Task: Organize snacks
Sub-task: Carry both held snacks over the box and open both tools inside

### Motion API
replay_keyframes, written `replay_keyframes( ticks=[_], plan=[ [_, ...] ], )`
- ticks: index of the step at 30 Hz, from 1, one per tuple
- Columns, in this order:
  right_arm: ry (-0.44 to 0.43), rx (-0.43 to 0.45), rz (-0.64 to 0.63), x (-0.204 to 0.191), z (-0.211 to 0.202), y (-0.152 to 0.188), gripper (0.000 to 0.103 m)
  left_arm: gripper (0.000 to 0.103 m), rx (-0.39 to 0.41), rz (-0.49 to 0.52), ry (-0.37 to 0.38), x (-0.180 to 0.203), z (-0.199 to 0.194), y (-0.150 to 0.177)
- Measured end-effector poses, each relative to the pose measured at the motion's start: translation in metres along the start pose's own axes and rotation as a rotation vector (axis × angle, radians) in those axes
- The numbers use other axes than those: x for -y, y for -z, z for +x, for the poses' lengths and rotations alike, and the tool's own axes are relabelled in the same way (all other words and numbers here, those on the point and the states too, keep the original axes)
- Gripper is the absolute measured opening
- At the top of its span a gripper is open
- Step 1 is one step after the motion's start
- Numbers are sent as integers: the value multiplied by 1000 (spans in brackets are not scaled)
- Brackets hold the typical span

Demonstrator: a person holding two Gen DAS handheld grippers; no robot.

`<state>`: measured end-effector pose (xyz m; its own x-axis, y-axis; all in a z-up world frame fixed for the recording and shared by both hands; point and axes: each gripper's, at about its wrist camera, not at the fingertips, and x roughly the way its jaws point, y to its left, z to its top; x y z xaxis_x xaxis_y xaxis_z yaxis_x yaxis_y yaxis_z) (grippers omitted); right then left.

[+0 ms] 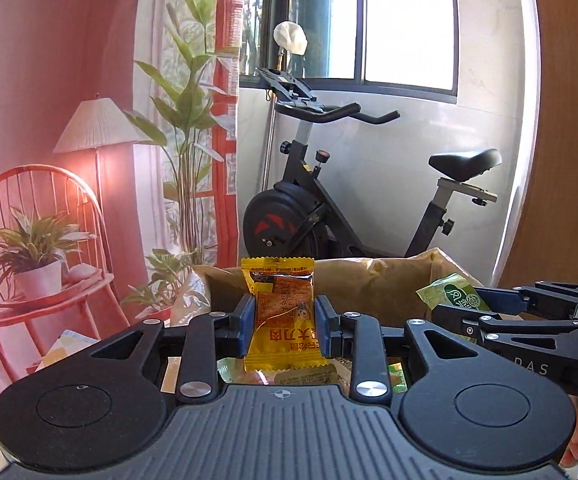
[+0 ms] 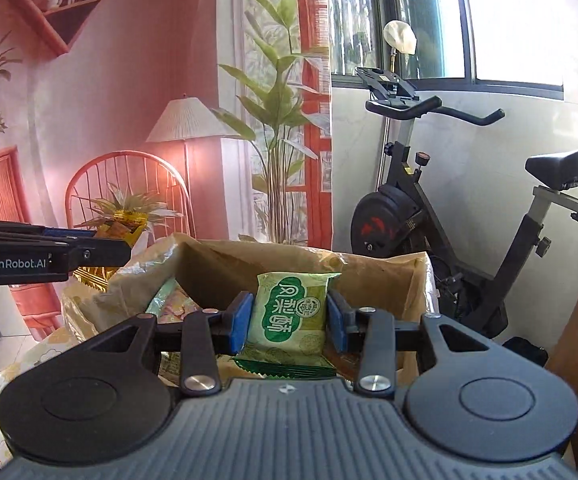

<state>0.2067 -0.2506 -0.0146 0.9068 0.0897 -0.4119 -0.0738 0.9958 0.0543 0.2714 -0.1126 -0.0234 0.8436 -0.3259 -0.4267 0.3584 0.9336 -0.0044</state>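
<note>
Now each gripper holds its own snack above the open brown paper bag (image 2: pixel 369 276): left gripper (image 1: pixel 284 322) clamps the orange packet (image 1: pixel 279 312), right gripper (image 2: pixel 287 322) the green packet (image 2: pixel 293 312), long axes toward twelve o'clock, bag mouth at six o'clock beneath both.

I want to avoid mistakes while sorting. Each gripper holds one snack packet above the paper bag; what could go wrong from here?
1. The left gripper pinches the yellow packet only by its soft sides, so it may slip.
2. The right gripper holds the green packet close beside it; they could collide.
3. The brown paper bag looks crumpled and open; a bump may tip it.
</note>
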Motion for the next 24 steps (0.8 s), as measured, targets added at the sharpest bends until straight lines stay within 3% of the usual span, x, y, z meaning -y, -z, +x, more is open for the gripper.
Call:
replay_keyframes(
  ticks=[10, 24],
  plan=[
    [57, -89, 22, 13, 18, 8, 42, 33, -100, 20, 4, 4, 40, 11],
    [80, -105, 16, 10, 16, 4, 43, 36, -139, 36, -35, -3, 38, 15]
  ],
)
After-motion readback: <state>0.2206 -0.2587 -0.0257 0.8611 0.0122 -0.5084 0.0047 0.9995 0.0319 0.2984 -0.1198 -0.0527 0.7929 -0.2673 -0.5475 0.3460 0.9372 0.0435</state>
